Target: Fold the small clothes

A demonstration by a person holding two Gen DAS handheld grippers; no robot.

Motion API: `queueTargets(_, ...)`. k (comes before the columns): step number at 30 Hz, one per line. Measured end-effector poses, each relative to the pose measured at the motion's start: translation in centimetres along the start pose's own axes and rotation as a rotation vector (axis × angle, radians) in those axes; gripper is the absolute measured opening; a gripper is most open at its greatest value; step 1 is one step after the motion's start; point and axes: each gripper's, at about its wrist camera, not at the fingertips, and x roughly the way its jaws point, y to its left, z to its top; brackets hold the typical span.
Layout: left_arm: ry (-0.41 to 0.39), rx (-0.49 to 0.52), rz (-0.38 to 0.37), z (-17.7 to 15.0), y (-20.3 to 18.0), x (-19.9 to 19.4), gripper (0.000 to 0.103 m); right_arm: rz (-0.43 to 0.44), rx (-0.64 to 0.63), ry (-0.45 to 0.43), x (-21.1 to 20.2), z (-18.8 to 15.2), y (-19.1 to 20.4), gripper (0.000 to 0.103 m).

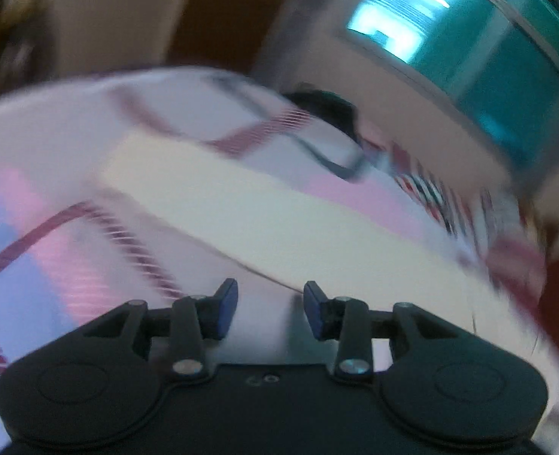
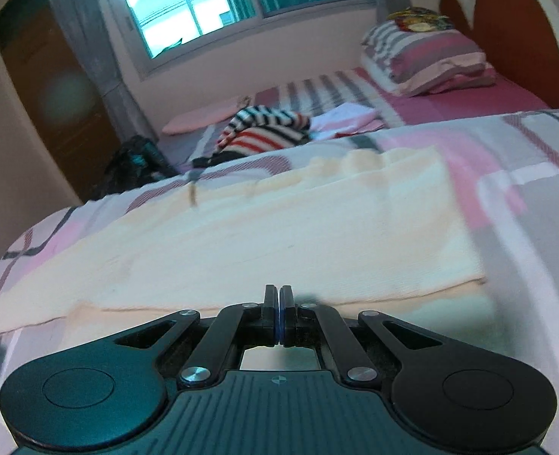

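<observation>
Two handheld grippers over a cream cloth (image 2: pixel 279 227) spread flat on a checked bedsheet (image 2: pixel 526 197).

The cream cloth lies in the middle of the sheet. The right gripper (image 2: pixel 279 303) sits at the cloth's near edge, its fingers pressed together with nothing visibly between them. The left gripper (image 1: pixel 271 309), in a blurred view, hangs at the cloth's near corner, fingers partly spread and empty. Beyond the cloth lie a striped garment (image 2: pixel 268 129) and a pillow (image 2: pixel 427 60).
</observation>
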Motion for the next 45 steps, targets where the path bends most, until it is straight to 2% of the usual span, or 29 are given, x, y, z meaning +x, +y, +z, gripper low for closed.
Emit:
queueTargets(1, 0.001, -0.087, -0.04, 0.7, 1.7, 0.2, 0.036, 0.003, 0.003, 0.007, 0.4, -0.1, 0.3, 0.0)
queueTargets(3, -0.004, -0.188, -0.078, 1.7, 3.5, 0.6, 0.036, -0.011, 0.019, 0.02, 1.2, -0.3, 0.6, 0.0)
queueTargets(5, -0.031, -0.228, -0.083, 2.5, 4.5, 0.9, 0.04, -0.027, 0.023, 0.025, 1.7, -0.4, 0.8, 0.0)
queueTargets(9, -0.042, -0.295, -0.112, 3.6, 5.8, 2.3, 0.038, -0.039, 0.035, 0.021, 1.9, -0.5, 0.8, 0.0)
queueTargets(12, -0.044, -0.315, -0.115, 4.4, 7.1, 2.6, 0.027, -0.047, 0.042, 0.016, 1.9, -0.5, 0.7, 0.0)
queueTargets(13, -0.037, -0.307, -0.096, 4.4, 6.7, 3.2, 0.008, -0.05, 0.045, 0.012, 1.9, -0.5, 0.6, 0.0)
queueTargets(14, -0.019, -0.285, -0.08, 4.2, 6.4, 2.9, 0.002, -0.056, 0.047, 0.008, 1.9, -0.5, 0.5, 0.0)
queueTargets(18, -0.067, -0.048, -0.088, 4.5, 1.9, 1.6, 0.002, -0.083, 0.056, -0.006, 1.7, -0.7, -0.1, 0.0)
queueTargets(23, -0.07, 0.15, -0.187, 3.4, -6.9, 1.4, 0.002, -0.087, 0.091, -0.042, 0.9, -0.8, -1.0, 0.0)
queueTargets(28, -0.007, 0.279, -0.315, -0.3, -16.2, 2.4, 0.002, -0.094, 0.067, -0.087, -0.9, -0.5, -1.6, 0.0)
queueTargets(32, 0.054, 0.405, -0.368, -4.5, -22.9, 3.5, 0.002, -0.089, 0.055, -0.106, -2.2, -0.2, -2.7, 0.0)
queueTargets(37, 0.121, 0.57, -0.383, -10.3, -29.3, 4.7, 0.002, -0.089, 0.089, -0.122, -3.8, -0.3, -4.7, 0.0)
queueTargets(43, 0.186, 0.702, -0.326, -15.7, -32.2, 6.1, 0.002, -0.087, 0.124, -0.127, -5.9, -0.9, -7.5, 0.0)
queueTargets(45, 0.216, 0.728, -0.322, -17.0, -32.9, 6.4, 0.005, -0.086, 0.13, -0.12, -6.3, -1.0, -8.2, 0.0)
